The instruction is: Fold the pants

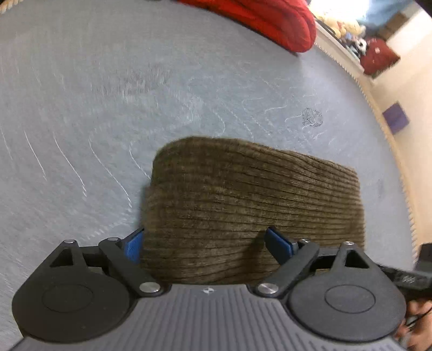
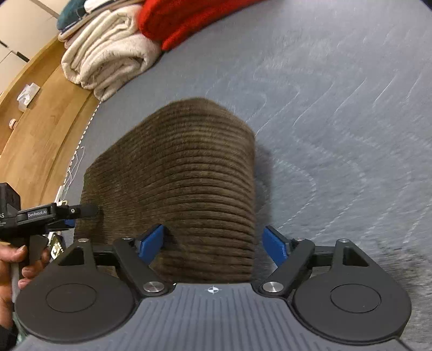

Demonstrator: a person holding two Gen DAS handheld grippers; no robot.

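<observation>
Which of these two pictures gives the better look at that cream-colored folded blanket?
The right wrist view. There the cream blanket lies folded at the edge of the grey mattress, beside a red blanket, beyond the brown corduroy pants. The left wrist view does not show it at all, only the red blanket.

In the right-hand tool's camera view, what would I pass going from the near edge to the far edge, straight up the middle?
Right tool with blue fingertips, open around the cloth → folded brown corduroy pants → bare grey quilted mattress → red fluffy blanket at the far edge.
</observation>
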